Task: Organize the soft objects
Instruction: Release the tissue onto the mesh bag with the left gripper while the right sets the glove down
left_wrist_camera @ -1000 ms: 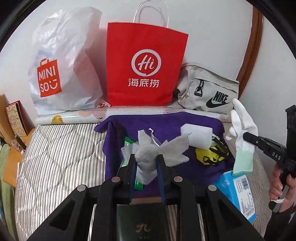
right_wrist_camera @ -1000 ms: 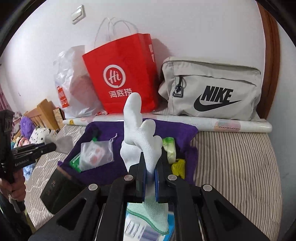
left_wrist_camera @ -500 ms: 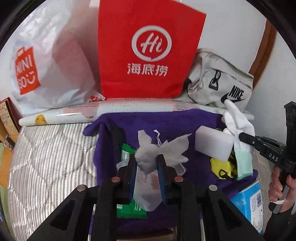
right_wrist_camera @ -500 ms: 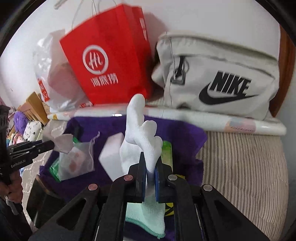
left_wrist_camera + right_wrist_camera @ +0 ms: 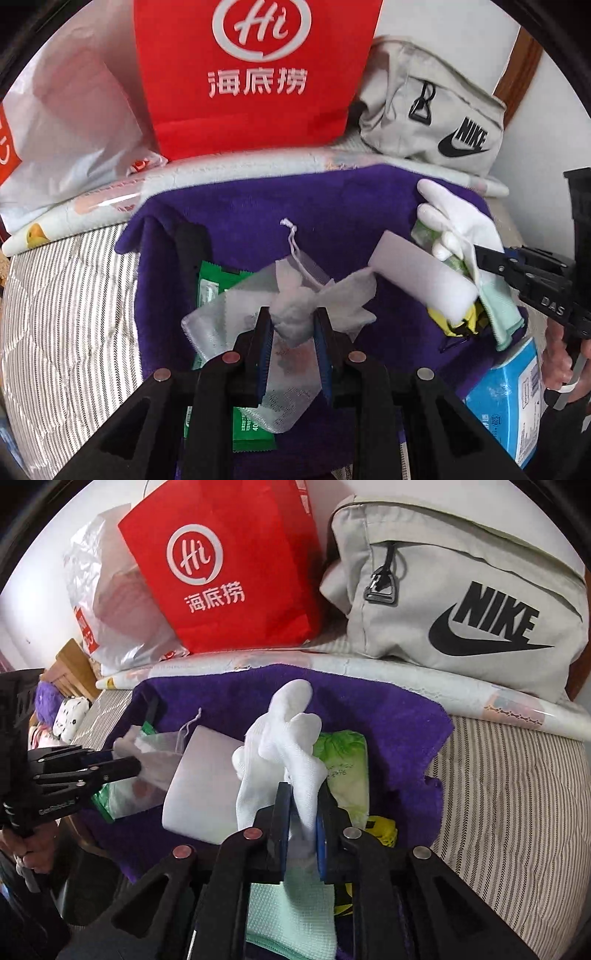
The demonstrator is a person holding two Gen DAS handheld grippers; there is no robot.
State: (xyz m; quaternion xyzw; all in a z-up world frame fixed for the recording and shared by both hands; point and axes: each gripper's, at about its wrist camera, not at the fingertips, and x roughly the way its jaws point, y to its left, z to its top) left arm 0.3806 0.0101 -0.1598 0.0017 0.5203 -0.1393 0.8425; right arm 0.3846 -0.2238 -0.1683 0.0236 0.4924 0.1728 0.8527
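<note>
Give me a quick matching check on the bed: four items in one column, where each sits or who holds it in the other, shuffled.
1. white glove
2. mesh pouch
3. Nike bag
4. white foam block

A. against the wall
B. lying on the purple towel
C. in the right gripper
D. in the left gripper

Pairs: 1-C, 2-D, 3-A, 4-B
</note>
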